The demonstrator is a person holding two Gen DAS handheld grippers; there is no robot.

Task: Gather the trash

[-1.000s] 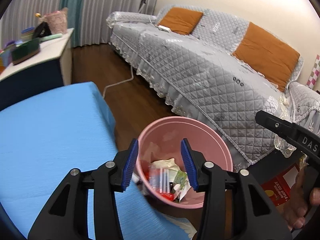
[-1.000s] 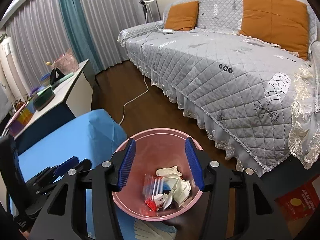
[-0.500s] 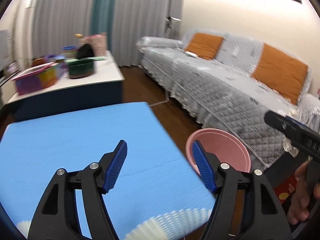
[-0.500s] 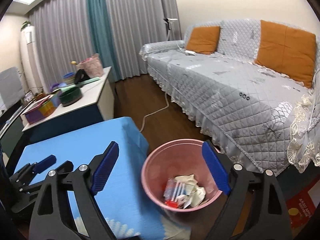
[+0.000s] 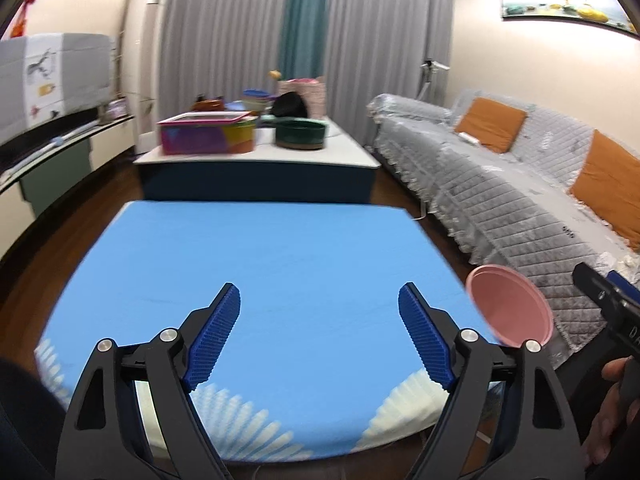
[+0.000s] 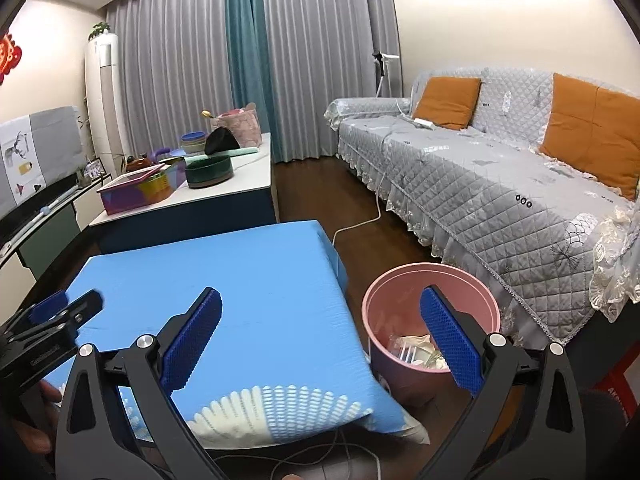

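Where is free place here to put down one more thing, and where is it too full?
The blue cloth is bare from its far edge to the white fan prints near you. The white table beyond is crowded with boxes and bowls. The pink bin holds trash.

Left gripper (image 5: 320, 336) points toward 12 o'clock, jaws opening, nothing between them; right gripper (image 6: 320, 340) likewise, jaws opening and empty; both tilted slightly downward.

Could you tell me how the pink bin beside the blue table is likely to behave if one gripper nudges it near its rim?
The pink bin looks like thin plastic holding only a few wrappers, so it is probably light and may slide on the smooth wooden floor. It stands tall and narrows downward, so a push near the rim could tip it.
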